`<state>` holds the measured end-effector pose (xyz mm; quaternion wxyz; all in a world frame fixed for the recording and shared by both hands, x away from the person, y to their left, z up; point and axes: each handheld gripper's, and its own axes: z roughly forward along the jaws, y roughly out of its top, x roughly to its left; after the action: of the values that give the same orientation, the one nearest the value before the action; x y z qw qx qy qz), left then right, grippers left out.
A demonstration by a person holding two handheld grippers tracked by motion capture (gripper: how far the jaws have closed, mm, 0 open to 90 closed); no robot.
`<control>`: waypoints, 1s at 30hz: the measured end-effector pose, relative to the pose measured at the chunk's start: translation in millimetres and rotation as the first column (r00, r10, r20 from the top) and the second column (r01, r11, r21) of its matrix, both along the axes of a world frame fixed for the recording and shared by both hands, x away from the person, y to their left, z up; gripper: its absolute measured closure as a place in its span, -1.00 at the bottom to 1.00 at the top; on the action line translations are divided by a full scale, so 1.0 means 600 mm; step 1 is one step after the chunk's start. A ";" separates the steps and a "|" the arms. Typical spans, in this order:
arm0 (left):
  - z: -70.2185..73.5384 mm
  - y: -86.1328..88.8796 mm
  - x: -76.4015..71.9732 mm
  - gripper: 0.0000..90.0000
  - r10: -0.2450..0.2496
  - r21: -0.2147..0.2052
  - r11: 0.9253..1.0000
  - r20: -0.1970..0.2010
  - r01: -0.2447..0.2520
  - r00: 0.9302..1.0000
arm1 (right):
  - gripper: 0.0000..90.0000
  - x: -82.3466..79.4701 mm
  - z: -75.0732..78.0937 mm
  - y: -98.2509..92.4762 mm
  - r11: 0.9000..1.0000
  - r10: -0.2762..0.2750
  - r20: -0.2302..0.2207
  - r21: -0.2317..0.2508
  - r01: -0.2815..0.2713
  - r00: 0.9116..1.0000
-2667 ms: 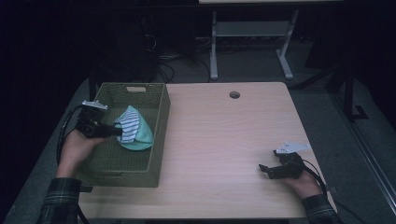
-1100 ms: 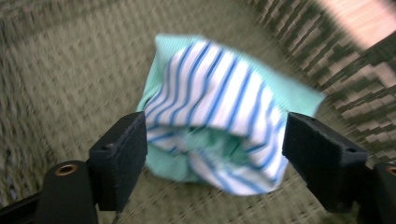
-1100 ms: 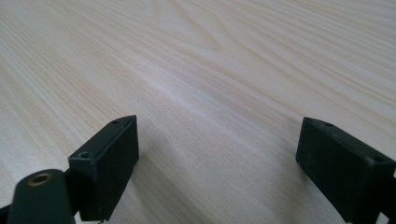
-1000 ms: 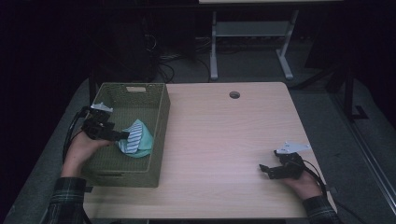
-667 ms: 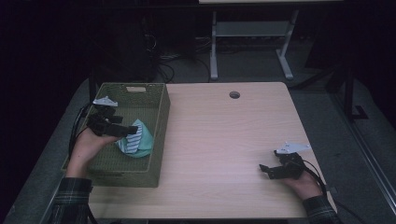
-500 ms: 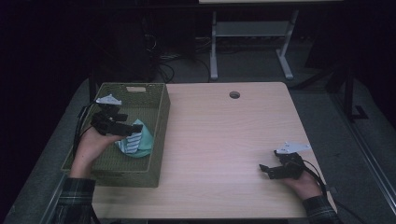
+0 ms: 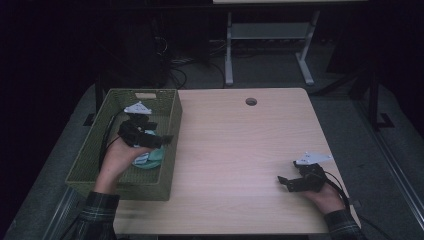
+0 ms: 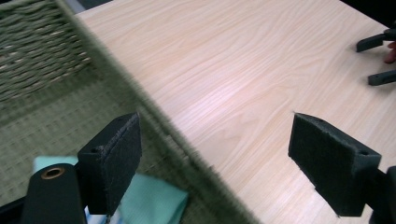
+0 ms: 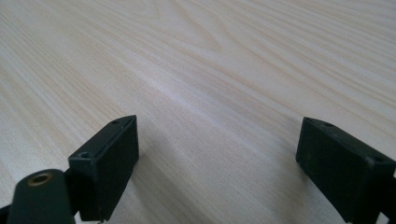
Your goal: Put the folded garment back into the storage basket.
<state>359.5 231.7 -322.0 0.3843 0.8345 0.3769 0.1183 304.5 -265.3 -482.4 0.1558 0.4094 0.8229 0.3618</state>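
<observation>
1. At the left edge of the pale wooden table (image 7: pixel 240 150) stands a rectangular olive-green woven basket (image 7: pixel 90 155), with its long side running away from the person.
2. Inside it, on the basket floor toward its right wall, lies a folded mint-green cloth (image 7: pixel 152 156) with a striped patch; the left gripper view shows a corner of that cloth (image 8: pixel 154 200) below the near jaw.
3. Over the cloth hangs the left gripper (image 7: pixel 162 140), held in the person's left hand (image 7: pixel 117 157); its jaws stand wide apart with nothing between them, one over the basket's inside and the other over the tabletop, the basket's rim (image 8: pixel 154 116) passing between them.
4. Across a broad stretch of bare wood, a small round hole (image 7: pixel 251 101) sits near the table's far edge.
5. Near the front right corner, the right gripper (image 7: pixel 285 182) rests low on the table in the person's right hand (image 7: pixel 325 195), jaws spread and empty, pointing left.
</observation>
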 end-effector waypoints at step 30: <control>-0.060 -0.181 -0.024 -0.63 -0.165 -0.015 0.986 0.054 0.166 0.985 | -0.71 0.000 0.000 0.000 1.000 0.002 0.001 -0.002 -0.002 1.000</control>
<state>345.0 123.1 -358.2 0.4107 0.8557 0.2972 0.1041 304.6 -265.5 -482.4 0.1562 0.4083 0.8236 0.3612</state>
